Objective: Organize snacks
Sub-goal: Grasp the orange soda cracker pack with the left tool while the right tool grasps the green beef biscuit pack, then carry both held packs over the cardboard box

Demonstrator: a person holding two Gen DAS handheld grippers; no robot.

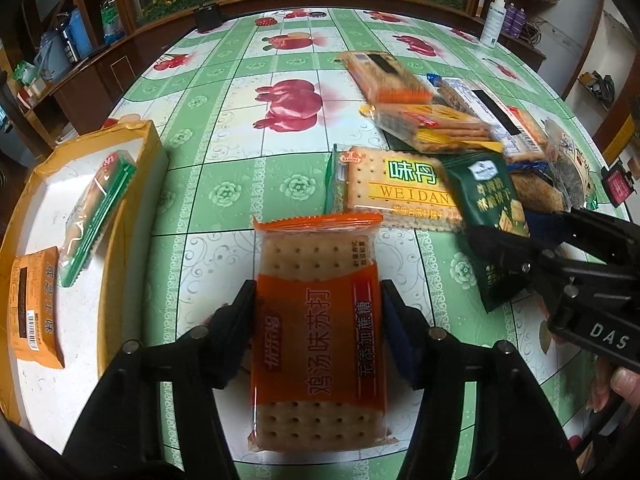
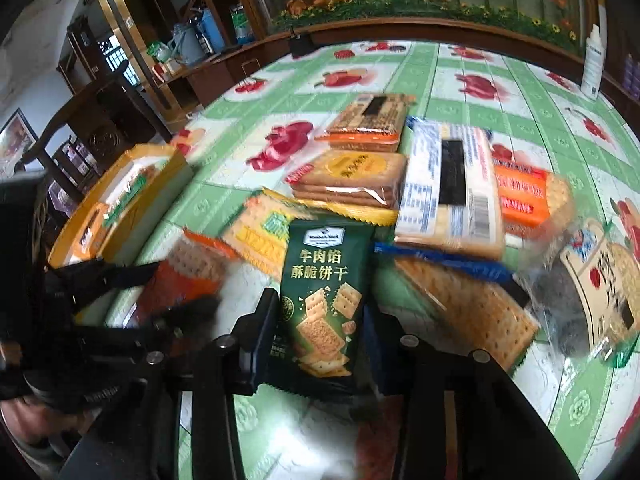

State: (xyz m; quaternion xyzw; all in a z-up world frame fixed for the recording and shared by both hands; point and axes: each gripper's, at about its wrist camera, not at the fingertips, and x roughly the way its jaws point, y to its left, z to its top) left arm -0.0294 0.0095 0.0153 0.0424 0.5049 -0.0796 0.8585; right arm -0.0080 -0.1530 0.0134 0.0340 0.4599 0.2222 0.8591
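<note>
An orange-wrapped cracker packet (image 1: pixel 320 360) lies lengthwise between the fingers of my left gripper (image 1: pixel 319 312), which is shut on its two long sides just above the green fruit-print tablecloth (image 1: pixel 224 196). My right gripper (image 2: pixel 320 328) is shut on a dark green cracker packet (image 2: pixel 320 280), held upright at the near edge of the snack pile. In the left wrist view the right gripper (image 1: pixel 502 226) and green packet (image 1: pixel 488 200) are at the right. In the right wrist view the left gripper (image 2: pixel 184 286) and orange packet (image 2: pixel 188 268) are blurred at the left.
A yellow-rimmed white box (image 1: pixel 152 140) at the table's left holds a green-edged packet (image 1: pixel 96 208) and an orange packet (image 1: pixel 34 308). Several packets are piled at the right, among them a WEIDAN packet (image 1: pixel 396 192). A white bottle (image 1: pixel 494 20) stands at the far right edge.
</note>
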